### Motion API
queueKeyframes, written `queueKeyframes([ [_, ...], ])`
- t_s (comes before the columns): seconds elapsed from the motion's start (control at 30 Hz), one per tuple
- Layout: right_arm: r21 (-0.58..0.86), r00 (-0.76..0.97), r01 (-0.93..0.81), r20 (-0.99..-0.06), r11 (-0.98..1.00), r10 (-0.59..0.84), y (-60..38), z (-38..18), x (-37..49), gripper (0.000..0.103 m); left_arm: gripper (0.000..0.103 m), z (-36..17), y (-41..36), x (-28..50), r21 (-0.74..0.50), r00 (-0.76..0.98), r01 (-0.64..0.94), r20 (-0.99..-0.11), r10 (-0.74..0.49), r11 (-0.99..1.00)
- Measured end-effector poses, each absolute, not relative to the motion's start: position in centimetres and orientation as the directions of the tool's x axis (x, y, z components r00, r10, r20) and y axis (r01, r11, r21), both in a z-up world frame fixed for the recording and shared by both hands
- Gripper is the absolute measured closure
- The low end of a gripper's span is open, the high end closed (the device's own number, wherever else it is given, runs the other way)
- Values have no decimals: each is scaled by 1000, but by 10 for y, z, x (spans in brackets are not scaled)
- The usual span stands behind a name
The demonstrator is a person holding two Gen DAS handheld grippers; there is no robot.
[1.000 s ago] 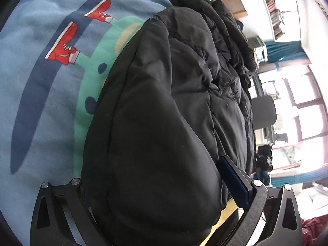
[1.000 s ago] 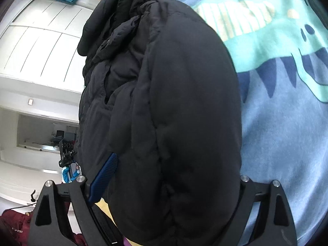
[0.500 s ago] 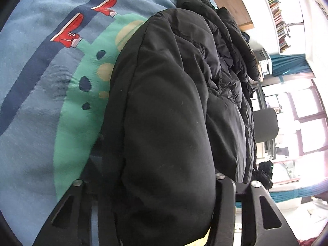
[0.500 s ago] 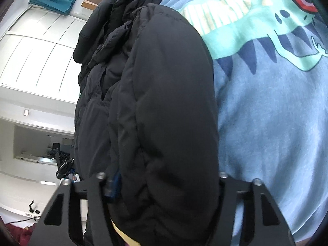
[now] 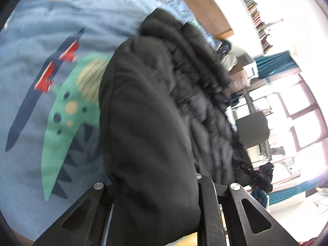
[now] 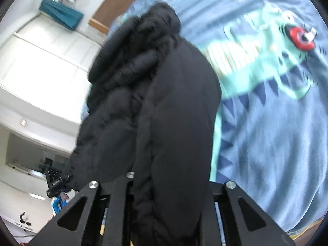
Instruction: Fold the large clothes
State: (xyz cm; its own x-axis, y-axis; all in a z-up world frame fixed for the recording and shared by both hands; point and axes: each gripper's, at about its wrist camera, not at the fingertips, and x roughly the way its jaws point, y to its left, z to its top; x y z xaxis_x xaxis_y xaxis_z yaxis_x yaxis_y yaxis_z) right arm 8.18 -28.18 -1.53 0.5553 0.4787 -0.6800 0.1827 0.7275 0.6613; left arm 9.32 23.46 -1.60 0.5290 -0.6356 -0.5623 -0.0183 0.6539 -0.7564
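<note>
Two grippers clamp a black puffer jacket over a dinosaur-print bedspread

The left gripper (image 5: 155, 186) and right gripper (image 6: 170, 184) each angle downward, jaws pinched tight on a thick fold of the black jacket (image 5: 155, 106). The jacket fills the centre of both frames, running from the lower edge toward the top, with the blue bedspread (image 6: 272, 127) beneath it.
</note>
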Motion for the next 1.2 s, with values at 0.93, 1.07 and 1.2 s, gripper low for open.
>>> queueKeyframes([
  [0.93,795,803,188,-463,576,377,-354,139,248,90,87,127,284,288,-849,727,-5,-367,-581,529],
  [1.07,792,805,252,-490,555,334,-360,143,297,90,86,126,289,354,-854,726,-40,-382,-572,519],
  [1.2,779,797,305,-524,548,301,-365,132,363,90,86,124,283,423,-839,713,-35,-401,-575,542],
])
